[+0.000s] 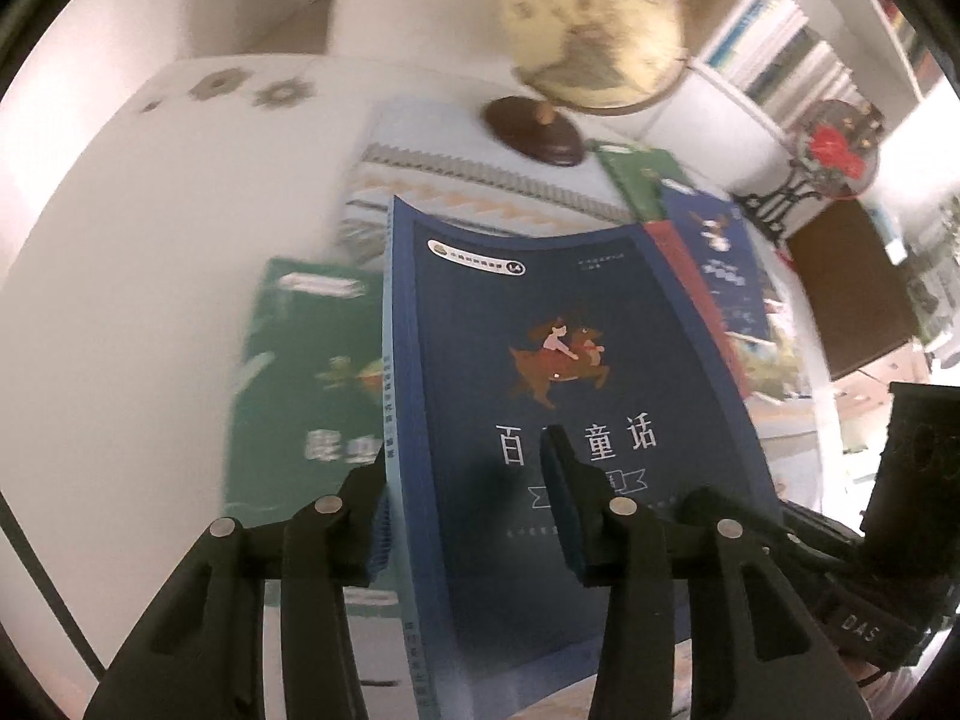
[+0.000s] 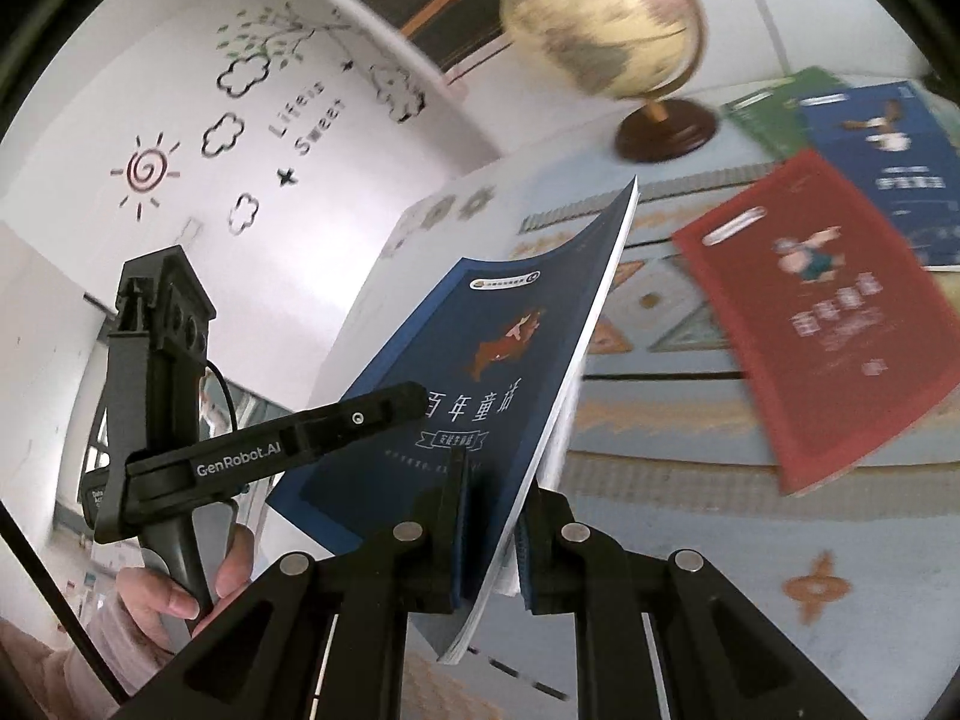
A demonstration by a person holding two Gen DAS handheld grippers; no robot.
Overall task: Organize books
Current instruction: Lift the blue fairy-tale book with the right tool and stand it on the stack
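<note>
The table [image 2: 384, 276] with its white top carries a pale patterned cloth [image 2: 690, 480] with orange diamond motifs, and behind it the white wall [image 2: 180, 138] bears drawings of a sun, clouds and a tree. A bookshelf [image 1: 798, 54] filled with upright volumes stands at the upper right of the left wrist view. At the far edge of the table a cream globe [image 2: 600, 30] sits on a dark round wooden base.

The dark blue book [image 1: 564, 390], its cover showing a child riding a deer, is lifted off the table and held tilted between both tools. The left gripper [image 1: 474, 504] has one finger on the front cover and one against the spine edge, clamped across the lower part of the book. The right gripper [image 2: 492, 534] pinches the same book at its lower page edge, its pads pressed on either side of the cover and pages.

Lying on the cloth are a red book [image 2: 834, 324], a blue book [image 2: 888, 162] partly under it, and a green book [image 2: 774, 114] further back. Another green book [image 1: 306, 384] lies flat beside the raised one in the left wrist view.

A person's hand [image 2: 174, 594] grips the left tool's handle
</note>
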